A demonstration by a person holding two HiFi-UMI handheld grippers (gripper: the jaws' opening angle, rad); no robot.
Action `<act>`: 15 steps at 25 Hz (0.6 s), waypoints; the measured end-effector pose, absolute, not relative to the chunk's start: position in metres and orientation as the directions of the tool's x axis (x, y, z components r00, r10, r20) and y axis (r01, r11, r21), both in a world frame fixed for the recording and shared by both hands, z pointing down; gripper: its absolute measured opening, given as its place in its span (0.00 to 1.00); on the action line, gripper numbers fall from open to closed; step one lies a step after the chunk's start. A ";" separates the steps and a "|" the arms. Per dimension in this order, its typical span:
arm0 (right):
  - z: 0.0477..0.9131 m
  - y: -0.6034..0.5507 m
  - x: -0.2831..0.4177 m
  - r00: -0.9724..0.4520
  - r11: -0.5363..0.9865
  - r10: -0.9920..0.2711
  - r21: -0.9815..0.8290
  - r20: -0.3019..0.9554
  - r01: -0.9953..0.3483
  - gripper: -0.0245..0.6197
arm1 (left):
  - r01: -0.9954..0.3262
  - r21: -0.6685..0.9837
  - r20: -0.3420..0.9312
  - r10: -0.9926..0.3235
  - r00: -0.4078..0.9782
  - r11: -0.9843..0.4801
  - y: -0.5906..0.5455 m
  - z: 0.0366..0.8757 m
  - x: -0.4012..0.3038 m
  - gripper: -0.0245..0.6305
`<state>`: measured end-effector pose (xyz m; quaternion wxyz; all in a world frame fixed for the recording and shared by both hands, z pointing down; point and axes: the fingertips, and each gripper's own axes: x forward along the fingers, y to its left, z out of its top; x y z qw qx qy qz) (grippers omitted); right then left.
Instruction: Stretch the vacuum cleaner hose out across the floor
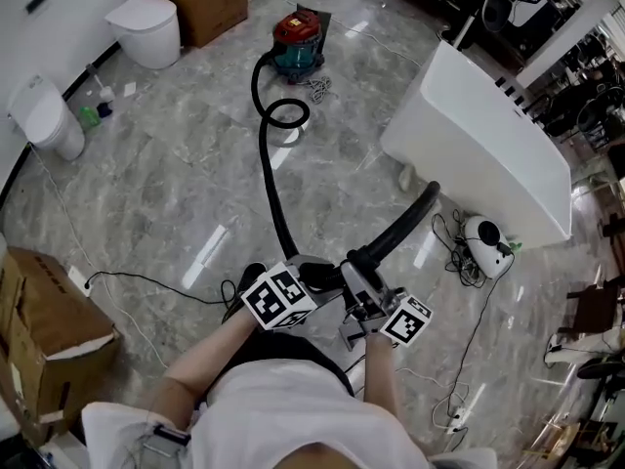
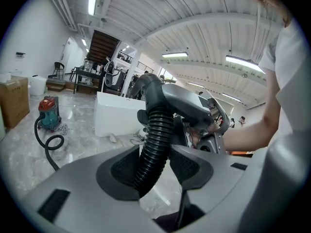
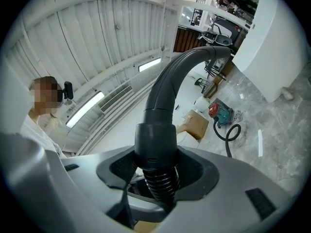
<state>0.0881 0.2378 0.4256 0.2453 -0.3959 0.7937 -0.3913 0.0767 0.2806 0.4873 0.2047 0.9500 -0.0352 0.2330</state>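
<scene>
The left gripper [image 2: 154, 165] and right gripper [image 3: 156, 168] both have jaws clenched on the black ribbed plastic hose [image 1: 273, 179], which trails across the grey marble floor [image 1: 176, 193] and is looped near the red-and-teal canister vacuum [image 1: 296, 42]; a hard pull could kink the loop or topple the canister

Head view steeply down over floor [image 1: 176, 184], gripper views close along their jaws, all sharing vacuum [image 1: 296, 39], hose [image 1: 275, 193].
</scene>
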 end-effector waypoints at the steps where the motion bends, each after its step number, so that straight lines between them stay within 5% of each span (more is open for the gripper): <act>1: 0.426 0.249 0.089 -0.571 0.385 -0.817 -0.815 -0.082 -0.433 0.41 | -0.170 0.371 0.458 0.020 0.889 -0.913 0.292 0.488 0.078 0.31; 15: 0.427 0.362 0.072 -0.661 0.449 -0.741 -0.820 -0.119 -0.355 0.41 | -0.302 0.350 0.476 -0.109 0.872 -0.887 0.404 0.489 0.064 0.32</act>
